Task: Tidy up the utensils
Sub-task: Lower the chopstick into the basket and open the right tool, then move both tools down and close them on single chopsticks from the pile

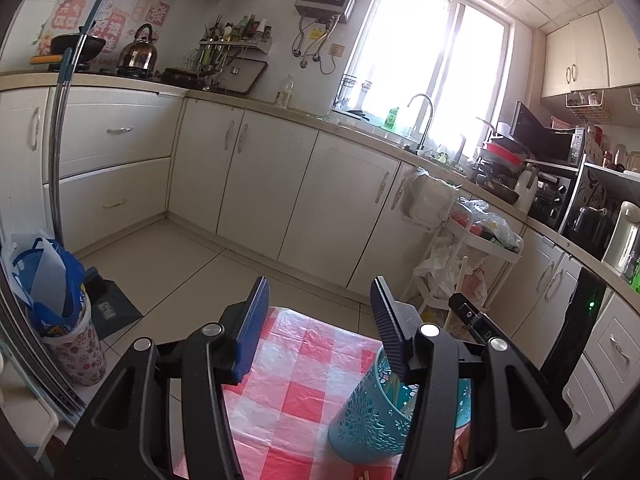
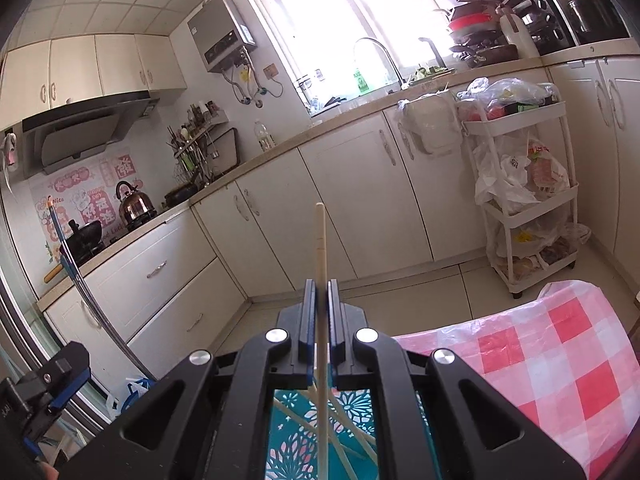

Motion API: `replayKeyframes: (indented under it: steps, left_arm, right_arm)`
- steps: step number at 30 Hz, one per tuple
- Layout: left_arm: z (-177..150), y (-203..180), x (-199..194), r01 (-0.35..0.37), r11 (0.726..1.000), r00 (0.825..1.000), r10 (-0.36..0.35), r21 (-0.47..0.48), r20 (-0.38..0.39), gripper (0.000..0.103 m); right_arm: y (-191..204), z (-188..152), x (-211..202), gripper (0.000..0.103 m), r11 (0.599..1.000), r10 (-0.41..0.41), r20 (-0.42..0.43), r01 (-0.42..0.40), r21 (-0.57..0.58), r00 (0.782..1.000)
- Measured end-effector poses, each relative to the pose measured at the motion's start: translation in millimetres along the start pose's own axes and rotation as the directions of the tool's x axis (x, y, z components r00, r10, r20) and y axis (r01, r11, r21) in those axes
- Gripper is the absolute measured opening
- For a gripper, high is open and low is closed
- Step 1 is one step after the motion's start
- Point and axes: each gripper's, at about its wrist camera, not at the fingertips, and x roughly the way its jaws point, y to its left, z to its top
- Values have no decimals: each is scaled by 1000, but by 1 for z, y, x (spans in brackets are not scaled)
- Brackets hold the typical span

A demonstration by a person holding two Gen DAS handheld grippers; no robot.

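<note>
The pale wooden chopstick (image 2: 321,240), pinched in the right tool (image 2: 321,288), should be lowered upright into the teal perforated holder (image 1: 372,412); the left tool (image 1: 320,316), spread and empty, is best kept clear.

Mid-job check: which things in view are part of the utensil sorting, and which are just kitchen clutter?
Job:
- chopstick, pinched in the right hand-held gripper
- teal holder on the checked tablecloth, other chopsticks already in it
- left hand-held gripper, open, empty, beside the holder

Just lying about:
- kettle
- white trolley of bags
- mop
</note>
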Motion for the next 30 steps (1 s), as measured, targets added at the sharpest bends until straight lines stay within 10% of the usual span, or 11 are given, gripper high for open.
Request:
replayKeyframes:
  steps: [11,18,24,30]
  left_arm:
    - [-1,-7,-2,-2,999,1000,3,37,-13,52]
    - [-6,4,11,-17,1000,995,18,16,-103,56]
    - [-16,15,21,-50,998,983,55,32,-177,57]
    - [-46,17,25,-59,994,958,81,90,-276,58]
  right_arm:
    - [-8,-17,-32,7,1000,14,-50,-14,3,999]
    - [-26,-58,-98,28,1000,-18,-130,15,-27,991]
    - [-42,-136,-91,24,996,-78,-428,56,-63,900]
    - [-25,-173,-64,22,983,-129,-530,39,-179,838]
